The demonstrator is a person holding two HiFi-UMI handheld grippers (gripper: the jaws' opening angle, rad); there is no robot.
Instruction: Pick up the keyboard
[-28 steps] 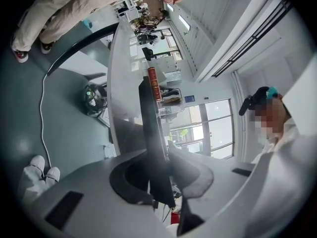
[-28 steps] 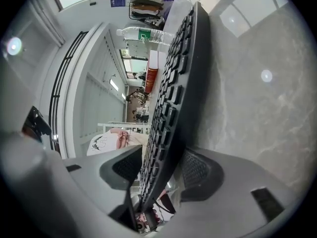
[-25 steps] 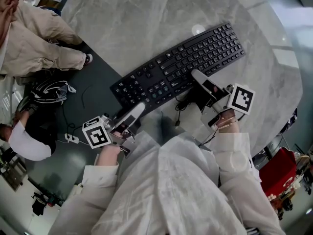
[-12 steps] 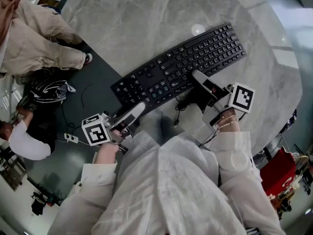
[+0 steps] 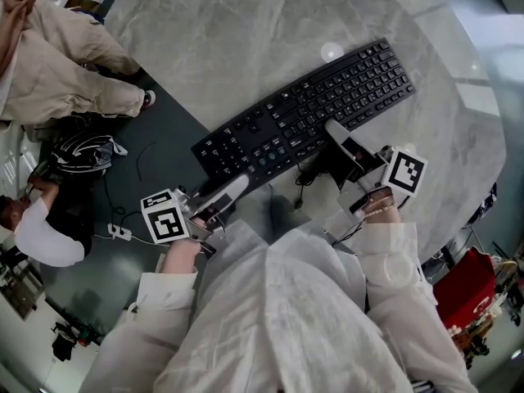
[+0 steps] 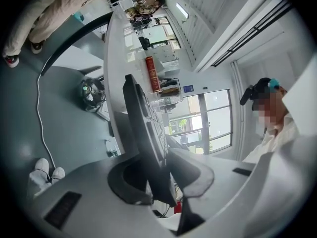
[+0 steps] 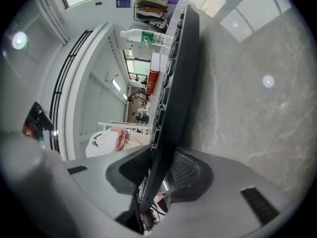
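Observation:
A black keyboard (image 5: 303, 113) lies aslant on the grey marble table (image 5: 246, 31), its left end past the table's edge over the dark floor. My left gripper (image 5: 237, 182) is shut on its near left corner; in the left gripper view the keyboard (image 6: 141, 118) stands edge-on, pinched between the pads of that gripper (image 6: 158, 172). My right gripper (image 5: 332, 128) reaches over the middle of the near edge. Its jaws are closing with the keyboard (image 7: 178, 58) between them; in the right gripper view a thin gap still shows at one pad of that gripper (image 7: 161, 175).
The keyboard's cable (image 5: 299, 178) hangs by the near edge. A person in beige trousers (image 5: 57, 64) sits at the upper left. Another person in a white shirt (image 5: 41, 236) crouches by a dark bag (image 5: 78, 150). A red object (image 5: 467, 285) stands at the lower right.
The keyboard has shifted slightly up and to the right. The left gripper's marker cube has turned a little. Both hands stay at the near edge.

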